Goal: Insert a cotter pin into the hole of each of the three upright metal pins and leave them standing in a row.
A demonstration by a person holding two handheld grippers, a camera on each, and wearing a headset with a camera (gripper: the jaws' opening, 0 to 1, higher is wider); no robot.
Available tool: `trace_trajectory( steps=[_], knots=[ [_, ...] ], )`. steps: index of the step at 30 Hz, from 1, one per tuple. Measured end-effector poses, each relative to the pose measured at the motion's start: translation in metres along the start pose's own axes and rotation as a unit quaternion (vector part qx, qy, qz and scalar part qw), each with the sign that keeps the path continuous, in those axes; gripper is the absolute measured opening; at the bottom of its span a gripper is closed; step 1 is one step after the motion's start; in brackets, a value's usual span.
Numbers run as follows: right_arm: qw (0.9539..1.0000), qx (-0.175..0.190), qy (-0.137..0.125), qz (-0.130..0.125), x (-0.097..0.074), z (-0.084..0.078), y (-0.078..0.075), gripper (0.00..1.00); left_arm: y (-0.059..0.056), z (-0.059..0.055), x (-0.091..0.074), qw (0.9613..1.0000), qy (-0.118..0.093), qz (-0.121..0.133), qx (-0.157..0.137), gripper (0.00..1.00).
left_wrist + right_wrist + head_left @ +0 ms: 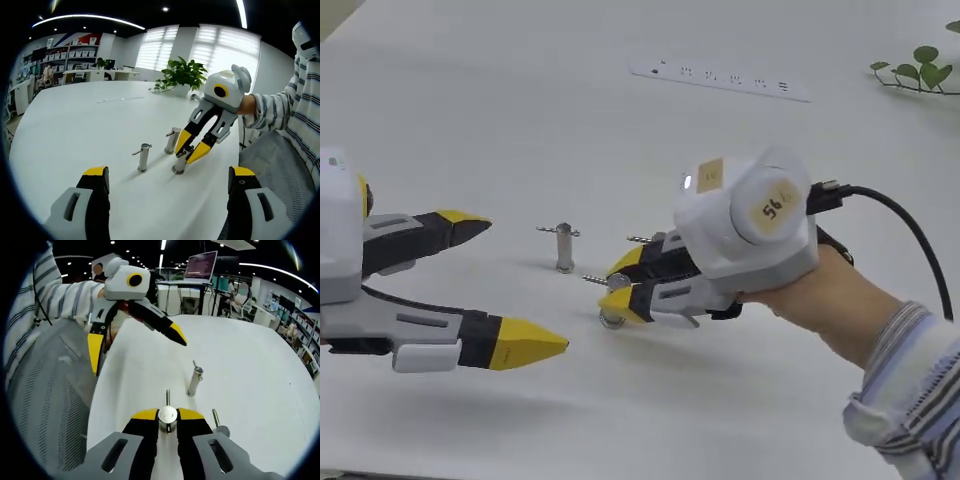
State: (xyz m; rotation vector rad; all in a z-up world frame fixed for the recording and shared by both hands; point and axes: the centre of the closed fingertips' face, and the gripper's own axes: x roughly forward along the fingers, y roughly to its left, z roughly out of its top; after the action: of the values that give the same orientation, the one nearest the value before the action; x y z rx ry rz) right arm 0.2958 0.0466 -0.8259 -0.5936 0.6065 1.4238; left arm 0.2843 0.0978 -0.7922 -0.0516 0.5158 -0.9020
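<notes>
**A:** What does the right gripper have hold of?

**B:** The right gripper, held in a hand, has its jaws closed on the front metal pin. One yellow tip sits on each side, just under the pin's round head. That pin stands upright on the white table, and a cotter pin sticks out sideways near its top.

**A:** And the left gripper?

**B:** The left gripper is spread wide and holds nothing. It hangs over the table off to one side of the pins, with its tips pointing toward them and touching none.

**A:** Where are the other two pins?

**B:** The side metal pin stands alone and upright between the two grippers. A second cotter pin lies crosswise through its top. The back metal pin stands just behind the right gripper's jaws, which partly hide it in the head view. A thin third cotter pin pokes out of it.

**A:** Anything else around?

**B:** A black cable runs from the back of the right gripper, above a striped sleeve. Farther off on the table lies a white power strip, and a leafy plant sits at the table's edge.
</notes>
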Motion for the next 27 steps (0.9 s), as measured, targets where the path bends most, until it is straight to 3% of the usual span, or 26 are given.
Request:
trace_trajectory(
  steps=[8,18,24,27],
  knots=[
    [0.999,-0.031,0.026,0.02,-0.01,-0.01,0.003,0.14,0.001,0.001,-0.008,0.9999,-0.006,0.012,-0.001,0.99],
    [0.9991,-0.029,0.016,0.024,-0.046,-0.032,-0.004,0.13,0.004,0.002,-0.01,0.9998,-0.006,0.017,0.001,0.99],
    [0.9991,-0.032,0.023,0.017,-0.068,-0.051,-0.022,0.13,0.001,0.003,-0.01,0.9999,-0.007,0.012,0.001,0.99],
    [0.998,-0.054,0.032,0.004,-0.077,-0.061,-0.04,0.13,-0.001,0.002,-0.011,0.9999,-0.005,0.012,0.001,0.99]
  ],
)
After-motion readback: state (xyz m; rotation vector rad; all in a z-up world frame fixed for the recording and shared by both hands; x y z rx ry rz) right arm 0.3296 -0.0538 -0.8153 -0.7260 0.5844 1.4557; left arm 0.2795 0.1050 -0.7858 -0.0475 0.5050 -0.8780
